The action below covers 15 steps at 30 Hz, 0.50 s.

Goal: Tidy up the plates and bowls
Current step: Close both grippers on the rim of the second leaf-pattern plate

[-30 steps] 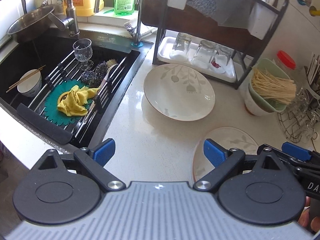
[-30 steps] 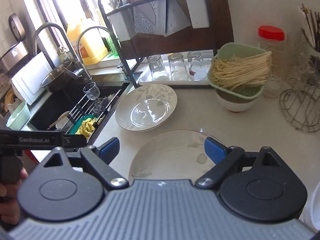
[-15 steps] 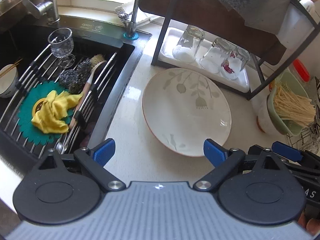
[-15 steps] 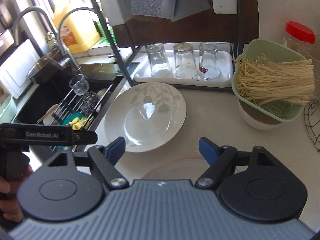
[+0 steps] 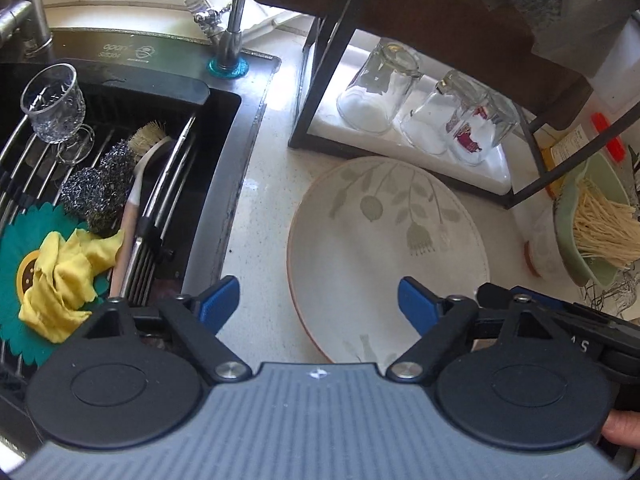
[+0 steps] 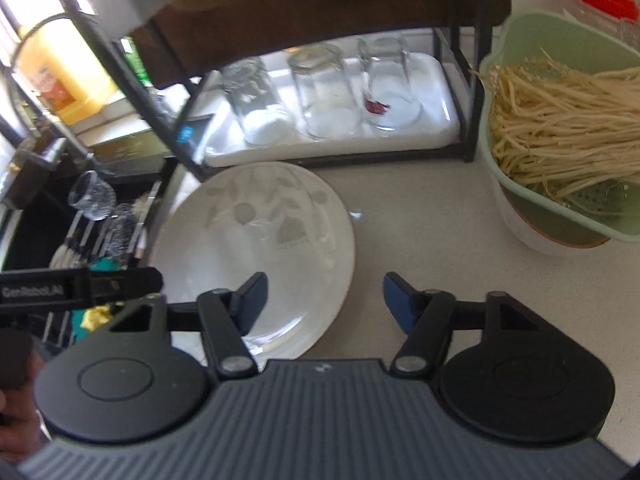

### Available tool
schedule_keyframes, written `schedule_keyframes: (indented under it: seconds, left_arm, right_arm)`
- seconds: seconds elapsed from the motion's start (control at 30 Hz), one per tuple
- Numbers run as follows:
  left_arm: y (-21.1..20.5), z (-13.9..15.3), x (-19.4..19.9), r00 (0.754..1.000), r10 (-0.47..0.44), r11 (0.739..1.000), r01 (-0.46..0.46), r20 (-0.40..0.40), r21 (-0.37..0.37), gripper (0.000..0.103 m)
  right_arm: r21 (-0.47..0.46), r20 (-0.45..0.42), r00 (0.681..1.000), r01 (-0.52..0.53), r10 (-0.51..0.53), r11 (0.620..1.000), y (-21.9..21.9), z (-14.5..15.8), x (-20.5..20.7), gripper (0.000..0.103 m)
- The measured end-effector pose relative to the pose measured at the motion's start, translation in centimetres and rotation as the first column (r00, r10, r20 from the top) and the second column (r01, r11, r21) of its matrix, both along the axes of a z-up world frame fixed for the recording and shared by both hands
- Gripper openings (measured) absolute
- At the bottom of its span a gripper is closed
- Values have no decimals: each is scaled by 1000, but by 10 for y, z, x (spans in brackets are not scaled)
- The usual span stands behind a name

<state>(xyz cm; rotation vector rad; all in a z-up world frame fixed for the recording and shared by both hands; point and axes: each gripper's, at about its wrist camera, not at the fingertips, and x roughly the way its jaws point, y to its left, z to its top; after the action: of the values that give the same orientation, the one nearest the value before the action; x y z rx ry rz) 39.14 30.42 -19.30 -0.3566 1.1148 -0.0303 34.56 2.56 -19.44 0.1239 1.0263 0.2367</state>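
Between the blue fingers of the left tool (image 5: 319,304) lies the near left rim of a wide white plate (image 5: 384,248) with a grey leaf pattern; the plate rests on the pale counter (image 5: 260,208), and the fingers stand spread on either side of that rim without pressing it, having just been closing a little. Left of this tool is the black sink (image 5: 168,92), where a rack carries a stemmed glass (image 5: 54,104), two steel scourers (image 5: 100,188), a brush and a yellow cloth (image 5: 64,276). Ahead of it, past the plate, three upturned glasses (image 5: 376,96) stand on a white tray under a dark rack. From the right tool (image 6: 325,301), the same plate sits ahead and to the left, its right rim between the two fingers; they have just been closing yet are apart, and I cannot tell whether either touches the rim. To this tool's right a green basket of pale noodles (image 6: 560,120) sits in a white bowl (image 6: 532,236). Both tools are side by side, each visible at the edge of the other's view.
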Motion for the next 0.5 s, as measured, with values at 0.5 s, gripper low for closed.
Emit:
schedule_keyframes:
  seconds: [0.5]
  left_arm:
    - [13,-30,36,995,-103,989,101,-15,-106,54]
  right_arm:
    - [26,-97,989,115,-112,993,-4,-16,24,18]
